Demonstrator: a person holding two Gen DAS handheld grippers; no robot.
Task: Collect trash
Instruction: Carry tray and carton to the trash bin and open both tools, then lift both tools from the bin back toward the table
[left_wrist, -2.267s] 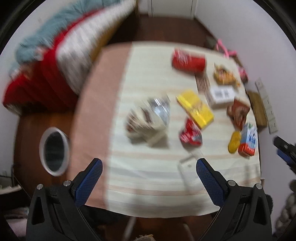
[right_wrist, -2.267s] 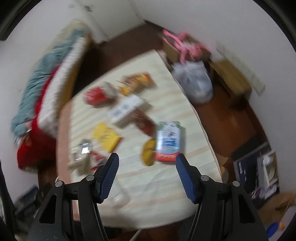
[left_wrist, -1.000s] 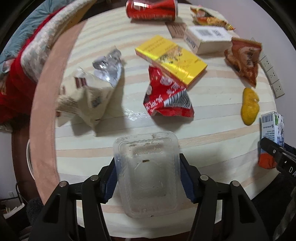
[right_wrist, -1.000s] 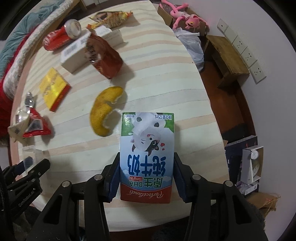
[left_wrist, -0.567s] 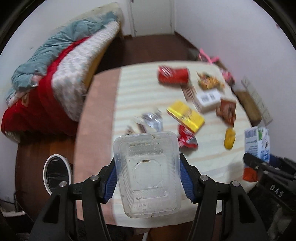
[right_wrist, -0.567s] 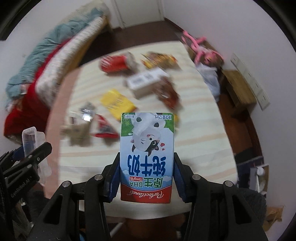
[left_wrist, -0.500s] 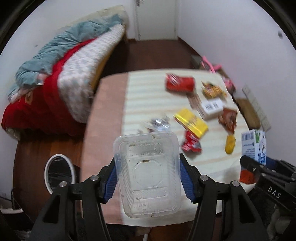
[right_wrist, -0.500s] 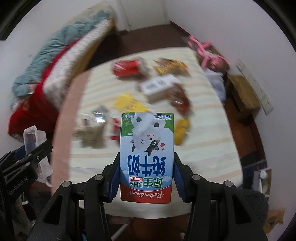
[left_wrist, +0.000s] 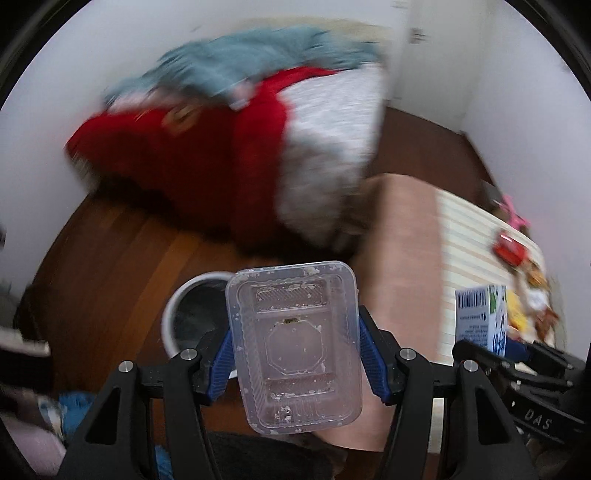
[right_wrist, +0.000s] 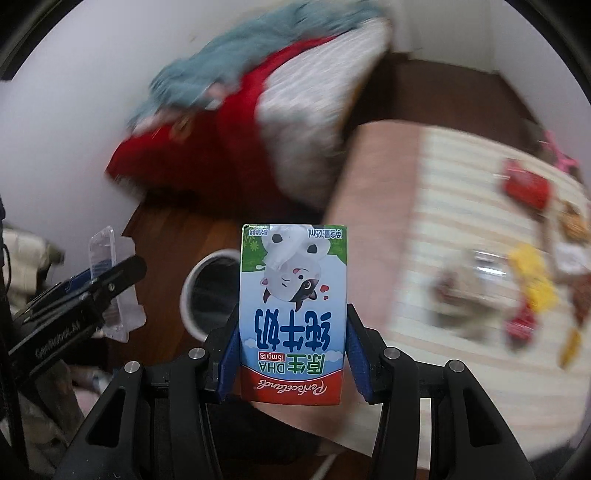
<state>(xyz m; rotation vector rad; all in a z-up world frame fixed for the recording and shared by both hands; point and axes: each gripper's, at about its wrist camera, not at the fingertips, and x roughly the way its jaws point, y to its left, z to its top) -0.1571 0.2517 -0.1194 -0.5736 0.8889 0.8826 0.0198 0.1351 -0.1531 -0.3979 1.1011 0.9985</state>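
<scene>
My left gripper (left_wrist: 295, 354) is shut on a clear plastic food tray (left_wrist: 293, 347) with crumbs in it, held up in the air. Just behind the tray's left side, down on the wooden floor, stands a white-rimmed round bin (left_wrist: 192, 314). My right gripper (right_wrist: 291, 354) is shut on a milk carton (right_wrist: 293, 310) with a cow picture, printed side upside down. The same bin (right_wrist: 210, 291) shows left of the carton. Each view catches the other gripper at its edge: the carton (left_wrist: 480, 317) at the right, the tray (right_wrist: 107, 280) at the left.
A table with a striped cloth (right_wrist: 461, 177) lies to the right, with a red can (right_wrist: 526, 184), a yellow box (right_wrist: 532, 280) and wrappers on it. A heap of red, grey and teal bedding (left_wrist: 240, 129) fills the back. White walls close in around.
Both grippers lifted off the table with the tray and the carton and swung left. The table has slid to the right edge and the bin now sits behind the held things.
</scene>
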